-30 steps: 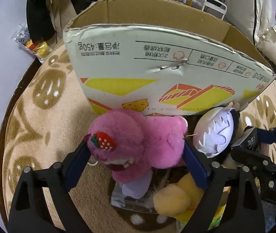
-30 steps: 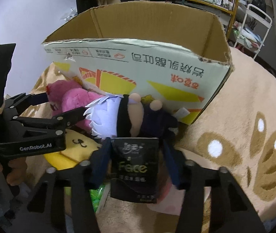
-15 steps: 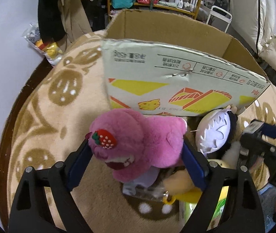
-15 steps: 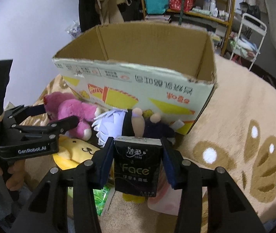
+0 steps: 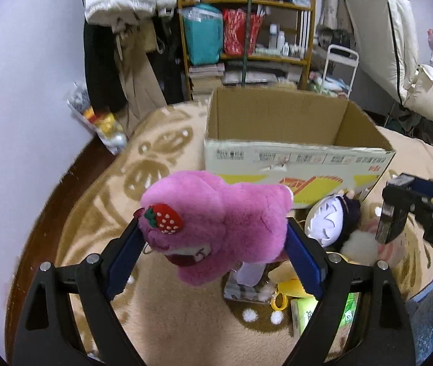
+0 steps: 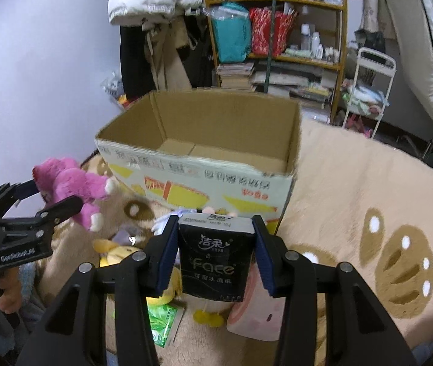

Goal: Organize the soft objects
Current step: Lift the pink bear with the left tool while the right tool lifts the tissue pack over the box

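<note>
My left gripper is shut on a pink plush bear with a strawberry patch, held up in front of the open cardboard box. The bear also shows in the right wrist view, left of the box. My right gripper is shut on a black tissue pack, raised before the box's near wall. In the left wrist view the pack shows at the right. The box looks empty inside.
On the beige rug lie a white-haired doll, a yellow plush, a green tissue pack and a pink roll-shaped plush. A cluttered shelf and hanging clothes stand behind the box.
Both grippers have lifted and pulled back from the box, carrying the pink bear and the black tissue pack upward. The inside of the box now shows.
</note>
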Tool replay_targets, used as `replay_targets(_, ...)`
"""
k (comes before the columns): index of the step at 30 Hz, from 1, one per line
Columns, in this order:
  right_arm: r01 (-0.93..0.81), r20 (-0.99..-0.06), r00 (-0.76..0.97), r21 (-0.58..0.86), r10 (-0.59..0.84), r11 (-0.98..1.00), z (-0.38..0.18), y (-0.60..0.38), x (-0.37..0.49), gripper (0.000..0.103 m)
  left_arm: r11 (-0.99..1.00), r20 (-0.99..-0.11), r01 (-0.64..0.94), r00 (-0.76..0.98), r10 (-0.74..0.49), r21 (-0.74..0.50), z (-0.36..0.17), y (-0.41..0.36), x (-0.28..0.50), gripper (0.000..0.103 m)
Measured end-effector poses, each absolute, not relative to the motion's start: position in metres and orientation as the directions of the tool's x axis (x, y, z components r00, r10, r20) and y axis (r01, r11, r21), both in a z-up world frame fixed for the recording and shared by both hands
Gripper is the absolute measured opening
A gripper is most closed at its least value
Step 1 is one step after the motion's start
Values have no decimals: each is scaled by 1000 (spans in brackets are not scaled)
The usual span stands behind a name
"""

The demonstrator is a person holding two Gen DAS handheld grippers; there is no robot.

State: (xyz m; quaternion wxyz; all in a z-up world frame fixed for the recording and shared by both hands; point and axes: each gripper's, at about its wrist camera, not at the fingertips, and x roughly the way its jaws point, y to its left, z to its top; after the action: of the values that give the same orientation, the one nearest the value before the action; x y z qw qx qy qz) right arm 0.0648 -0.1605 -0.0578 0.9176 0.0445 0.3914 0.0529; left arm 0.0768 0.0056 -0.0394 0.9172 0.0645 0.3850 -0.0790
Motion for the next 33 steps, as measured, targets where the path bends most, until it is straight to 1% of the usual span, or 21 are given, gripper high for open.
replay_targets(4, -45, -661, 741, 122, 115, 992, -39, -166, 55, 49, 974, -661, 199, 746, -79, 108, -26, 4, 62, 88)
replay_targets(8, -29, -612, 784, 130, 103, 991, -19, -171, 50, 49, 971, -582, 196, 809, -83, 134, -3, 0, 44, 88)
replay_targets(15, -38, -548, 830, 128, 103, 991, 11, -173, 43, 49, 969, -456, 197, 883, -108, 151, 39, -9, 31, 88)
replay_targets(20, -44, -507, 857, 110, 94, 993, 28, -173, 43, 49, 967, -393, 205, 910, -131, 150, 66, -15, 32, 88)
replay_targets(27, -40, -477, 874, 115, 90, 993, 43, -182, 50, 49, 968, -358, 201, 924, -136, 152, 84, -24, 49, 88)
replay_targets(33, -37, -444, 892, 112, 83, 993, 60, -186, 70, 49, 967, -331, 192, 935, -129, 165, 87, -32, 67, 88)
